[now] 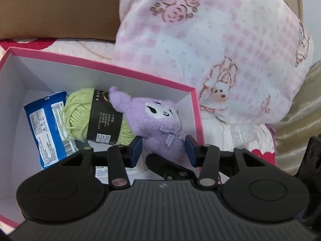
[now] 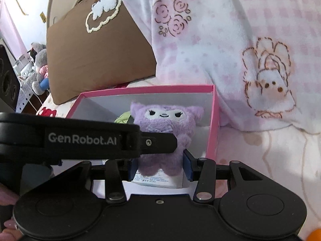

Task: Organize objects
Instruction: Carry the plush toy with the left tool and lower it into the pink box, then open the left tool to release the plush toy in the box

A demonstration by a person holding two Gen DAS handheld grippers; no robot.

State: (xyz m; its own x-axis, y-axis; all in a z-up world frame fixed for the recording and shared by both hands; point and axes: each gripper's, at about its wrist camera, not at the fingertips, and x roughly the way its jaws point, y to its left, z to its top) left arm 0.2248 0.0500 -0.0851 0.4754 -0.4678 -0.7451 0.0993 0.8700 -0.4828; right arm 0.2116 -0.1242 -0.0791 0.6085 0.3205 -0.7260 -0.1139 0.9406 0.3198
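Fuzzy purple plush toy [image 1: 160, 124] between both spread hand-held grippers [image 1: 163, 150] [image 2: 160, 167], rectangular pink cardboard box [image 1: 100, 65], ribbed green yarn [image 1: 78, 114].

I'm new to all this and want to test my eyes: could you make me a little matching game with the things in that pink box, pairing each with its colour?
Things:
1. plush toy
2. ball of yarn
3. snack packet
4. box rim

Colours:
a. blue
b. pink
c. purple
d. light green

Pairs: 1-c, 2-d, 3-a, 4-b
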